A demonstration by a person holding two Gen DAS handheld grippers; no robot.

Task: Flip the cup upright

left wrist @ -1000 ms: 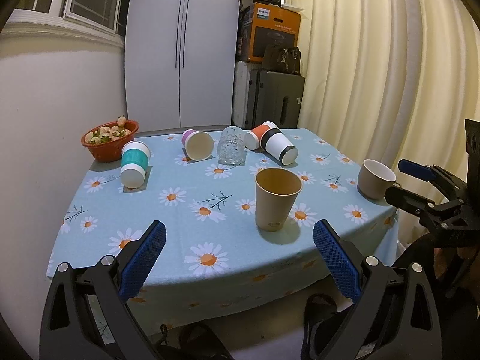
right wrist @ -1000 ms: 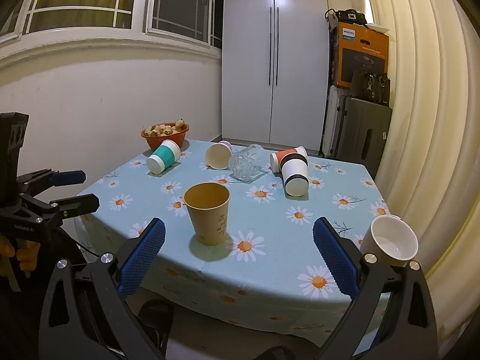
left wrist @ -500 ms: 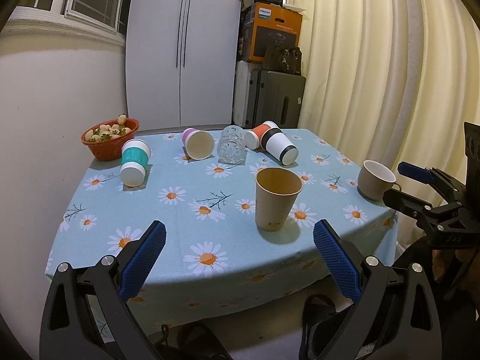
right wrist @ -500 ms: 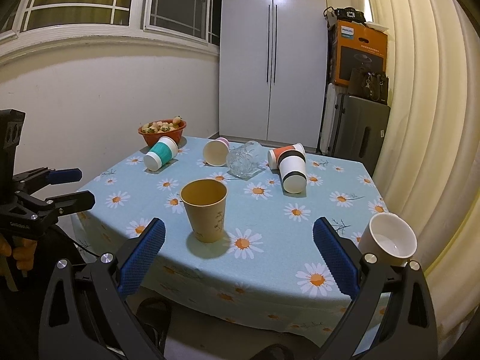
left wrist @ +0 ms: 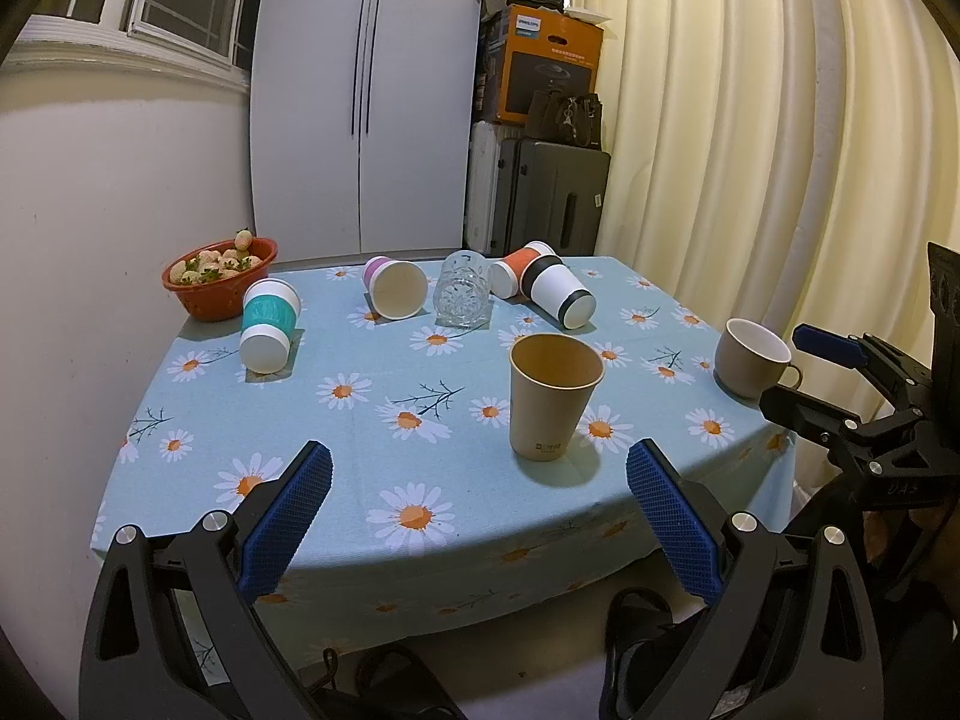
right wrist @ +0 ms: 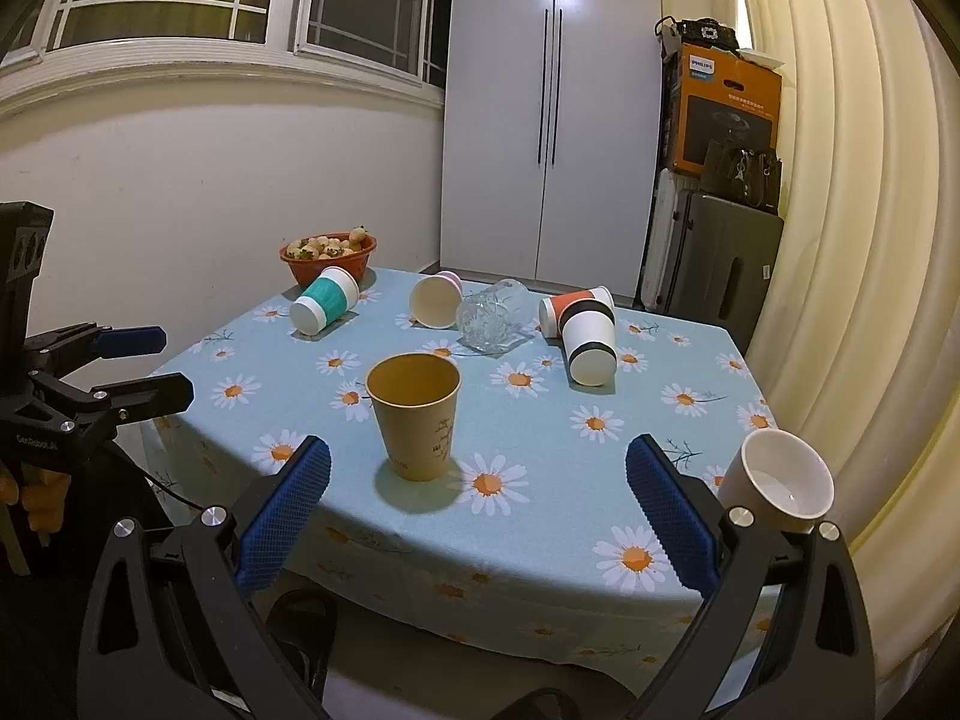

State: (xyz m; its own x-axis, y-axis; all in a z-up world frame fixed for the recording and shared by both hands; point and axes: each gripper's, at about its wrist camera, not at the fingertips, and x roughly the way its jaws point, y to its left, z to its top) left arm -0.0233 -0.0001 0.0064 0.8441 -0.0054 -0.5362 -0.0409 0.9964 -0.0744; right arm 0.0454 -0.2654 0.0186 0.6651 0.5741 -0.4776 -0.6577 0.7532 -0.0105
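Note:
A brown paper cup (left wrist: 553, 401) (right wrist: 415, 414) stands upright near the table's front. A beige mug (left wrist: 750, 355) (right wrist: 780, 480) stands upright at the right edge. Lying on their sides at the back are a teal-banded cup (left wrist: 268, 324) (right wrist: 324, 299), a pink cup (left wrist: 393, 287) (right wrist: 436, 299), a clear glass (left wrist: 461, 295) (right wrist: 489, 324), an orange cup (left wrist: 516, 267) (right wrist: 555, 306) and a black-banded white cup (left wrist: 558, 294) (right wrist: 591, 339). My left gripper (left wrist: 477, 516) and my right gripper (right wrist: 477, 510) are both open and empty, short of the table's front edge.
A red bowl of strawberries (left wrist: 219, 273) (right wrist: 327, 255) sits at the back left corner. The table has a blue daisy cloth (left wrist: 360, 420). A white wardrobe (left wrist: 360, 96), suitcases (left wrist: 552, 204) and curtains (left wrist: 750, 150) stand behind.
Both grippers have drifted slightly back from the table. The cups have not moved.

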